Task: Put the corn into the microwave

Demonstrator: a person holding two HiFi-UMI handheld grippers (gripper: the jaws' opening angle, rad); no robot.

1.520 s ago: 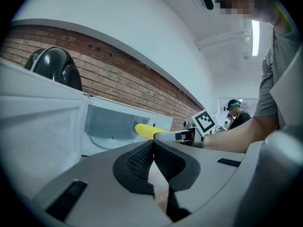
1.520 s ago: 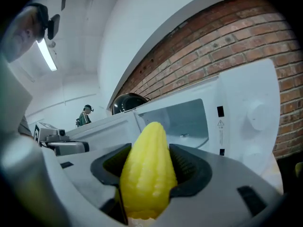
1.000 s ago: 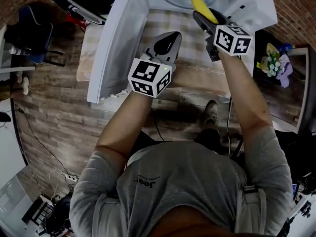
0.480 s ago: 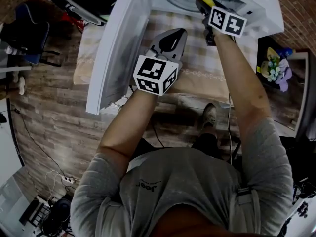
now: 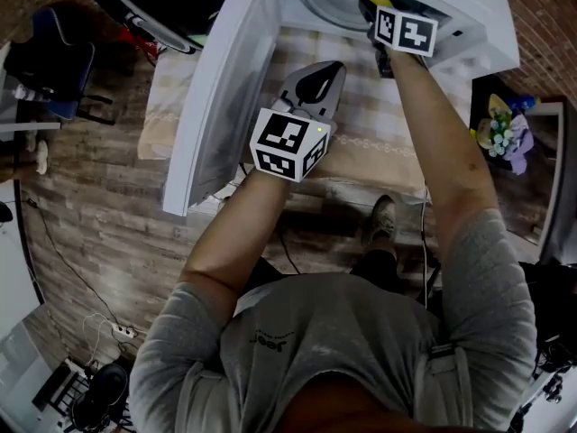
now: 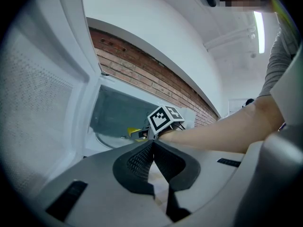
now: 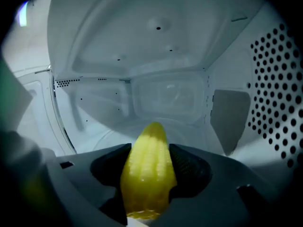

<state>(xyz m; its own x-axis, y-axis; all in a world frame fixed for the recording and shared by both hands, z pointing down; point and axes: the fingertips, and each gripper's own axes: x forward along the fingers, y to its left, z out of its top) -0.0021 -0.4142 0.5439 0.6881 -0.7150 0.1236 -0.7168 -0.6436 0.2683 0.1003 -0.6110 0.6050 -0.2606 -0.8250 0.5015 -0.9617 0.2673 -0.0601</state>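
There are one corn point(image 7: 146, 183), one microwave point(image 5: 469, 25) with its door point(image 5: 225, 88) standing open, and two grippers. The right gripper point(image 7: 149, 150) is clamping the corn between its jaws and is holding it inside the microwave cavity, while the left gripper point(image 6: 152, 143) is hovering in front of the opening with its jaws together and empty. Compared with a second ago, the right gripper is reaching deeper into the microwave, so the head view is showing much less of the corn, and the left gripper is staying almost in the same place.

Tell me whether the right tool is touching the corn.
Touching. In the right gripper view the right tool clamps the corn between both jaws, inside the microwave.
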